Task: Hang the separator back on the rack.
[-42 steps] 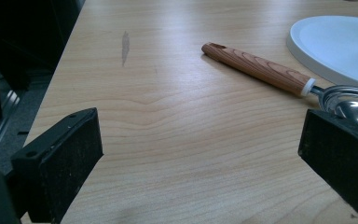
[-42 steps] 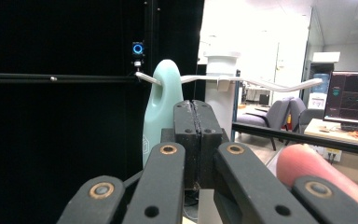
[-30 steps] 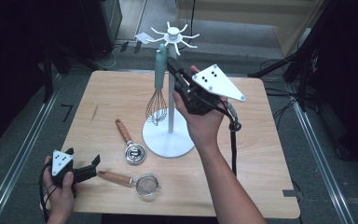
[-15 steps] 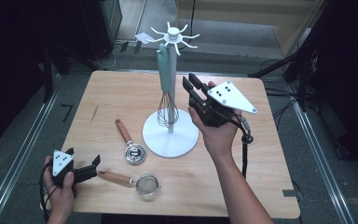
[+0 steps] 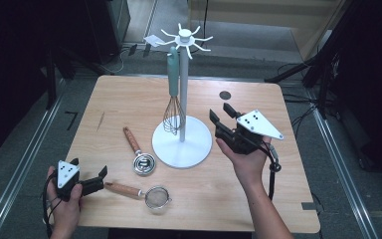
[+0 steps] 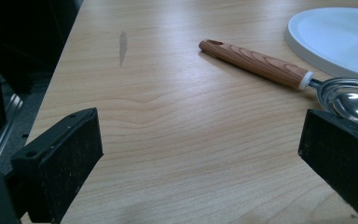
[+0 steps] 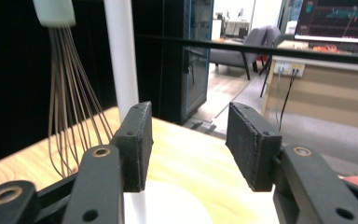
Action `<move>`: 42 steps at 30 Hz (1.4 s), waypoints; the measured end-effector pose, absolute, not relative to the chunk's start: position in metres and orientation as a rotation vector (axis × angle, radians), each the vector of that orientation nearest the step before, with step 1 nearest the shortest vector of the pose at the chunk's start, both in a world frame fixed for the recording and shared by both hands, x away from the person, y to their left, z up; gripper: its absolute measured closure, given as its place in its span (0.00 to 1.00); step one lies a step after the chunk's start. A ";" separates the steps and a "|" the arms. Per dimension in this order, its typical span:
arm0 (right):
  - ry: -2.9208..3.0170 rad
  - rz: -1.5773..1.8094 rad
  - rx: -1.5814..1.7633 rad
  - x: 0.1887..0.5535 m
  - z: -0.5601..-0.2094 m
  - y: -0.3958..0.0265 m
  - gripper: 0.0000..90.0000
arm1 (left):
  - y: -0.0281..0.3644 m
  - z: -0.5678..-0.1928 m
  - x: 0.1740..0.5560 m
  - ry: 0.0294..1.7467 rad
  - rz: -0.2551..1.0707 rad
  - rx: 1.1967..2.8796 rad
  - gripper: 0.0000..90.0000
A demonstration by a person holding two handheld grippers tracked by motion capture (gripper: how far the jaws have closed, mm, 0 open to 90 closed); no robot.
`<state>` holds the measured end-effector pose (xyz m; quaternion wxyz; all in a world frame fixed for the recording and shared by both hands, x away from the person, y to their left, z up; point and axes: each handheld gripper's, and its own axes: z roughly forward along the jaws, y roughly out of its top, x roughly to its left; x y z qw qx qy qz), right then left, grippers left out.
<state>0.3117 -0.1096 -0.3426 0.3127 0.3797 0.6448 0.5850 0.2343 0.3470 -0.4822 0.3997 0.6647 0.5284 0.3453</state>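
My left gripper [image 5: 101, 175] rests at the desk's [image 5: 129, 99] near left corner, jaws wide, nothing between them. Just beside it lies a wood-handled strainer [image 5: 146, 195], with a wood-handled scoop [image 5: 138, 153] past that. The whisk [image 5: 173, 94] hangs on the white rack [image 5: 182, 130] mid-desk, wires just above the rack's base. My right gripper [image 5: 221, 118] is right of the rack; jaws just opened partway, empty.

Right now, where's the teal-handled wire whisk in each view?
High view: teal-handled wire whisk hangs from the white hook stand, top centre.
Left gripper view: not in it; the stand's round white base sits top right.
Right gripper view: whisk wires at left, beside the pole.
Shared landmark: the white stand.
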 end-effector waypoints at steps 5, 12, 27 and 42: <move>1.737 1.511 1.027 0.306 -0.362 -0.120 0.55 | 0.346 -0.480 0.232 1.325 0.889 1.695 0.00; 1.777 1.474 1.082 0.299 -0.392 -0.131 0.54 | 0.345 -0.476 0.231 1.339 0.887 1.706 0.00; 1.865 1.404 1.156 0.279 -0.438 -0.137 0.55 | 0.327 -0.472 0.217 1.423 0.786 1.730 0.16; 1.991 1.427 1.188 0.246 -0.468 -0.119 0.56 | 0.336 -0.478 0.203 1.518 0.587 1.737 0.66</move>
